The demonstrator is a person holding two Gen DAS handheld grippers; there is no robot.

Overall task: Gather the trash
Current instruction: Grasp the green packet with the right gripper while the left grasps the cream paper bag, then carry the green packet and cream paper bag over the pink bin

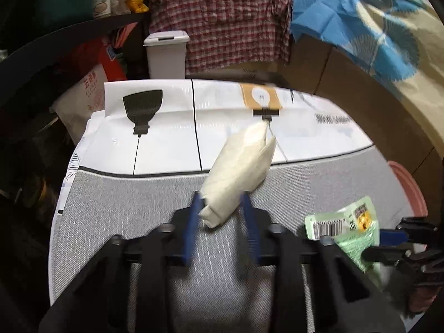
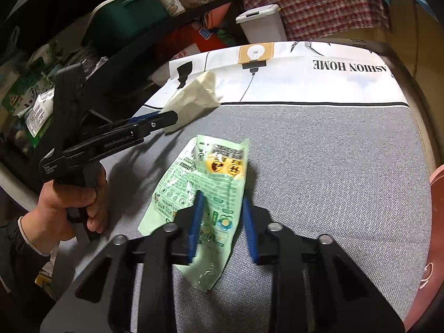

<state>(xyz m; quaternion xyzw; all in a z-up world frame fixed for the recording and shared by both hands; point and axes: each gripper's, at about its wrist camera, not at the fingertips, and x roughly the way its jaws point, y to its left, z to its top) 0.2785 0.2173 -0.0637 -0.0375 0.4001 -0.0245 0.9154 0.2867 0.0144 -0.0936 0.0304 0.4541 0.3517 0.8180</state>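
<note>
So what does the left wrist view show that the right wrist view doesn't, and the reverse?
Left wrist only: the blue patterned cloth hanging at upper right, seen broadly.

Right wrist only: the person's hand gripping the left hand-held gripper, and the teal box on the shelf.

Both: the cream paper wad in the left hand-held gripper, the green wrapper between the right hand-held gripper fingers, the white bin and the grey cloth.
</note>
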